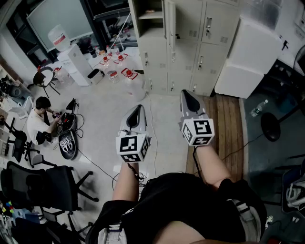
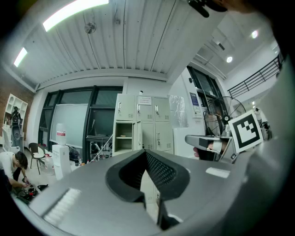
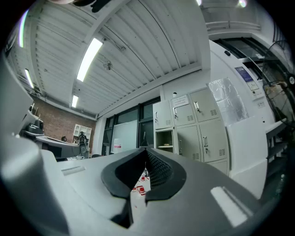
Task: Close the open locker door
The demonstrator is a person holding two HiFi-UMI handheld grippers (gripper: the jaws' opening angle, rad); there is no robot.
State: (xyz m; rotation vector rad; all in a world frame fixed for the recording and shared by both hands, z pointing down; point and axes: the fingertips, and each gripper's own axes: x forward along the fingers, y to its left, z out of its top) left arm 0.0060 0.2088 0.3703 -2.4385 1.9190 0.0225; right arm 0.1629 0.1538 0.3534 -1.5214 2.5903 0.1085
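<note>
- Beige lockers stood ahead of me across the floor, well apart from both claws.
- The open locker door stuck out edge-on beside its bare compartment in the left column.
- My left gripper was pressed together, pinching nothing.
- My right gripper had its tips squeezed together too, empty.

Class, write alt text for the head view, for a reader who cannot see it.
Seen from above, the left gripper and right gripper, both shut and empty, point towards a bank of beige lockers. One locker door near the bank's left end stands open. At left, a seated person works on the floor.
</note>
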